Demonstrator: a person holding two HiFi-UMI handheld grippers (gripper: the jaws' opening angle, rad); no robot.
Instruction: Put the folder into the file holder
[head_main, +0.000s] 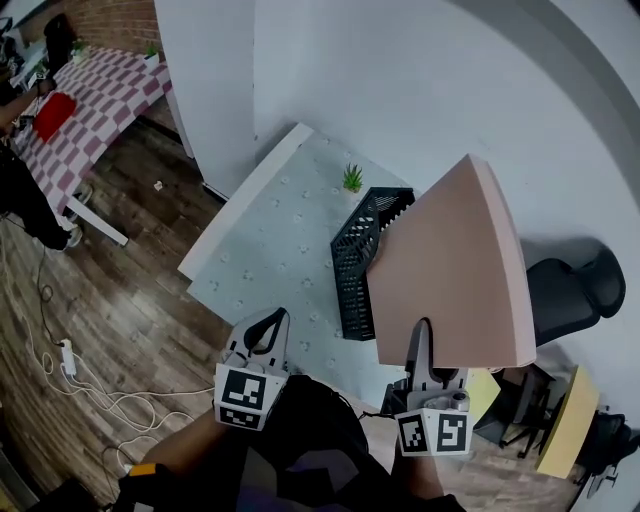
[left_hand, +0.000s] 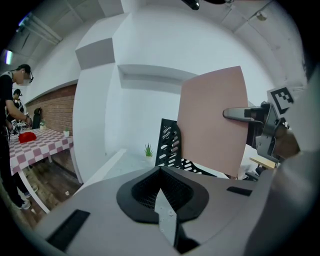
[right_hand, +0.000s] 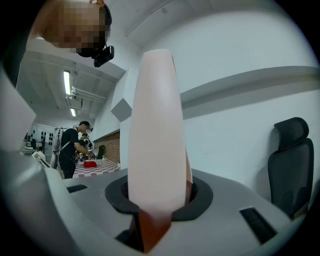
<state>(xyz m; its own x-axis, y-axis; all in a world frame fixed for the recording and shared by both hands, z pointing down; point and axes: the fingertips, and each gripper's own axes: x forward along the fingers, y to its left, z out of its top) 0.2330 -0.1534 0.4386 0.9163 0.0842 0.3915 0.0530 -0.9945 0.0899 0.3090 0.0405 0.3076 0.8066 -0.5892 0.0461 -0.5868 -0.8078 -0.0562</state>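
My right claw (head_main: 424, 345) pinches the pink folder (head_main: 452, 262) at its lower edge; it looks light, thin, bendy. Left claw (head_main: 268, 326) closed, empty.

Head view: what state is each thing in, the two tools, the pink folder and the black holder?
folder, upright in the air, outside the file holder
file holder, standing on the table
right tool, shut on the folder
left tool, shut, holding nothing
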